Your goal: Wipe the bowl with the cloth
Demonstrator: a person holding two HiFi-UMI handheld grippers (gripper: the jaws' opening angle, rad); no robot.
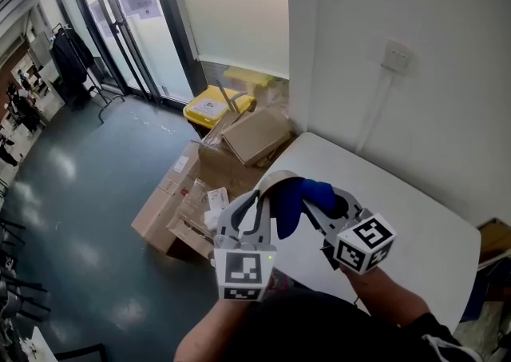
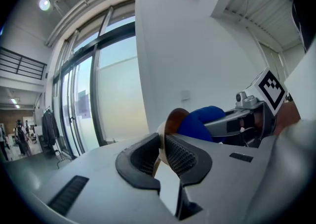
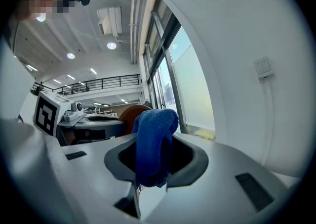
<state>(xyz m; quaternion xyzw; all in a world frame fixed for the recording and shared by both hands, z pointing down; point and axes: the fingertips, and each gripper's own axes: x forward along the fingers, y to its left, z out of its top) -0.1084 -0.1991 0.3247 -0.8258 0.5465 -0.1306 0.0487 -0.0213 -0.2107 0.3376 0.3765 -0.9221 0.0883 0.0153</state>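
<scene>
Our left gripper point(image 2: 162, 155) pinches the rim of the bowl point(image 2: 174, 119), brown inside, cream outside. Our right gripper point(image 3: 152, 161) clamps the nubbly blue cloth point(image 3: 155, 134), bunched between its jaws.

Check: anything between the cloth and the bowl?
Nothing visible: the right tongs grip the blue cloth, the left tongs clamp the bowl by its rim, and the cloth is right up against the bowl.

Cloth point(image 1: 297, 202) right of bowl point(image 1: 267, 183), above table point(image 1: 415, 224)
</scene>
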